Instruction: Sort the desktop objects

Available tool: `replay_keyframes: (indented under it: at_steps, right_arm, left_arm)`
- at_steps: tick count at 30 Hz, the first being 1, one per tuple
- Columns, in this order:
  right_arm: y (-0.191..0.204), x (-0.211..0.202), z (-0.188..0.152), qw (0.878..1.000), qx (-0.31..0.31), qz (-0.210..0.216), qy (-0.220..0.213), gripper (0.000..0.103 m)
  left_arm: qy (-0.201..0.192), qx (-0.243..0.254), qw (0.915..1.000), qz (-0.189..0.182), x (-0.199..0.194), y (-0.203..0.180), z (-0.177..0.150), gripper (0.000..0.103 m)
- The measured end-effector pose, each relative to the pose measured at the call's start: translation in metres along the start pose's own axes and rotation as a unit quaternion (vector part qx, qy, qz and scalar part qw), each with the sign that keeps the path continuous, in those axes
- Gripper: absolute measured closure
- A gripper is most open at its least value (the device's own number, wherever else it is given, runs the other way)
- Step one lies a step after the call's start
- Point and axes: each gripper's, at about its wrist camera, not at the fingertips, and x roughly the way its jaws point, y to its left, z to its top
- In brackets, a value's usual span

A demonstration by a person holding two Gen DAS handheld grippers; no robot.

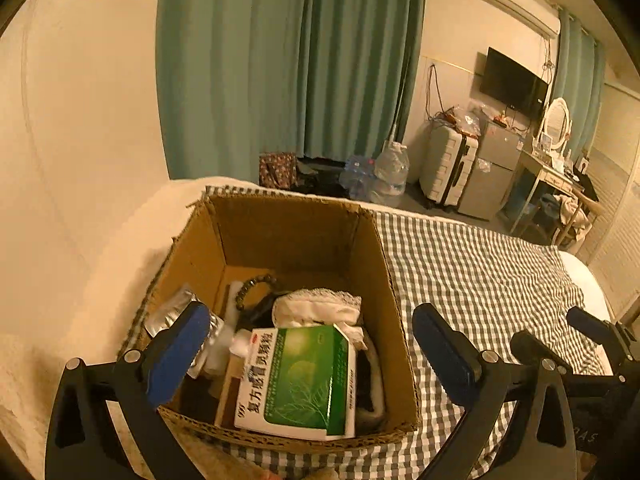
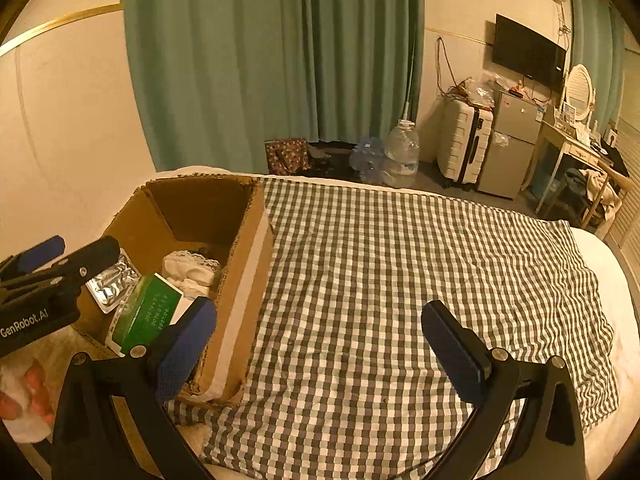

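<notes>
An open cardboard box (image 1: 372, 264) stands on a checked cloth (image 1: 480, 272). Inside lie a green and white medicine box (image 1: 300, 380), a silver blister pack (image 1: 176, 312), a dark bead bracelet (image 1: 256, 288) and a white lace cloth (image 1: 320, 308). My left gripper (image 1: 312, 344) is open and empty, hovering over the box's near side. My right gripper (image 2: 320, 336) is open and empty above the checked cloth (image 2: 400, 280), just right of the box (image 2: 248, 272). The medicine box (image 2: 148, 312) and blister pack (image 2: 112, 284) also show there, and the left gripper (image 2: 60, 256) at the far left.
The cloth covers a white bed (image 2: 608, 256). Beyond it are teal curtains (image 1: 280, 60), water bottles (image 1: 388, 172), a suitcase (image 1: 448, 168), a small fridge (image 1: 492, 164), a wall television (image 1: 512, 80) and a dressing table (image 1: 552, 168).
</notes>
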Motion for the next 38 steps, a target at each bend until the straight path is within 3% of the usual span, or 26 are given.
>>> replay_keyframes:
  at_steps: [15,38]
  right_arm:
    - [-0.015,0.005,-0.004,0.999,0.037,-0.012,0.013,0.0]
    - [-0.022,0.004,-0.006,0.999,0.041,-0.016,0.02,0.0]
  left_arm:
    - [0.013,0.025,0.9996,0.004,0.01,-0.01,-0.007,0.0]
    - [0.021,0.014,0.9996,-0.007,0.016,-0.009,-0.015,0.0]
